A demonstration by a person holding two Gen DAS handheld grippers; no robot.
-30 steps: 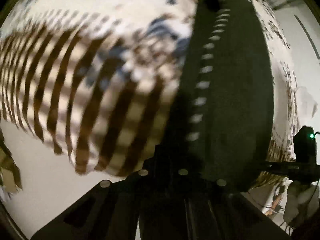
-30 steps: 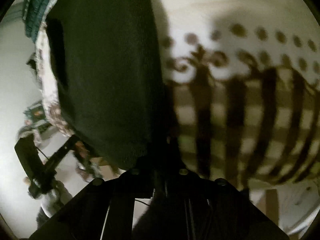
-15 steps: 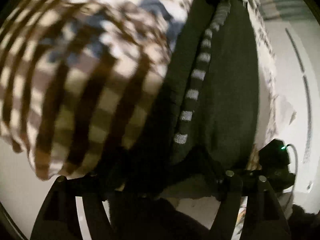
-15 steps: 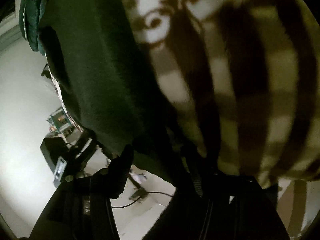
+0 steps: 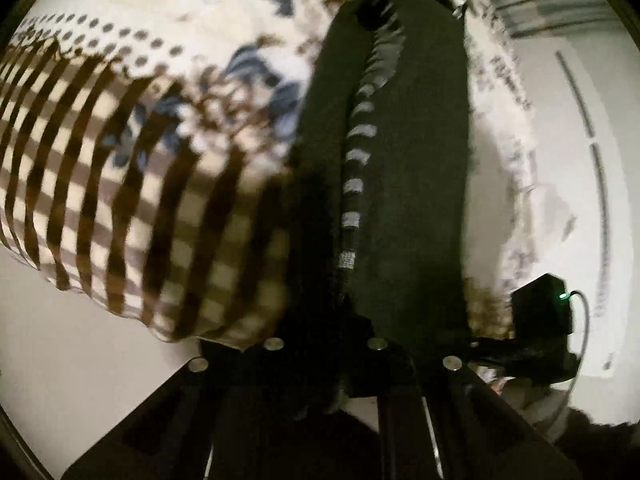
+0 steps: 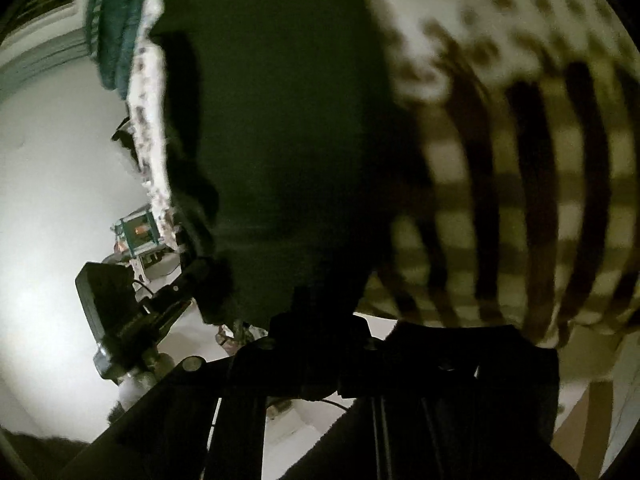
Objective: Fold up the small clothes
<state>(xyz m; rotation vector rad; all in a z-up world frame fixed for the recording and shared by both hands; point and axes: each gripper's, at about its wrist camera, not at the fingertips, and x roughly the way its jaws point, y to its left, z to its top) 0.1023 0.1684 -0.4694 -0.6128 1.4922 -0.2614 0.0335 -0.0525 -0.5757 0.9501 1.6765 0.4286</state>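
Dark garment (image 5: 416, 184) w/ a dashed grey trim is hanging stretched btwn both tools, lying against a checked cloth (image 5: 132, 200). Left gripper (image 5: 340, 316) is pinching one end, jaws closed on fabric; right gripper (image 6: 316, 312) is looking clamped on the other end, tips buried in cloth. Judging: mid-fold, carrying step. Next is calling for laying it flat, edges matched, w/o letting go early.

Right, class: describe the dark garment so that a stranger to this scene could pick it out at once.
Start from the big checked and dotted cloth that fills the left wrist view. The dark garment lies on it, running up from the left gripper. It is the only plain, near-black piece, with a dashed pale stripe along it.
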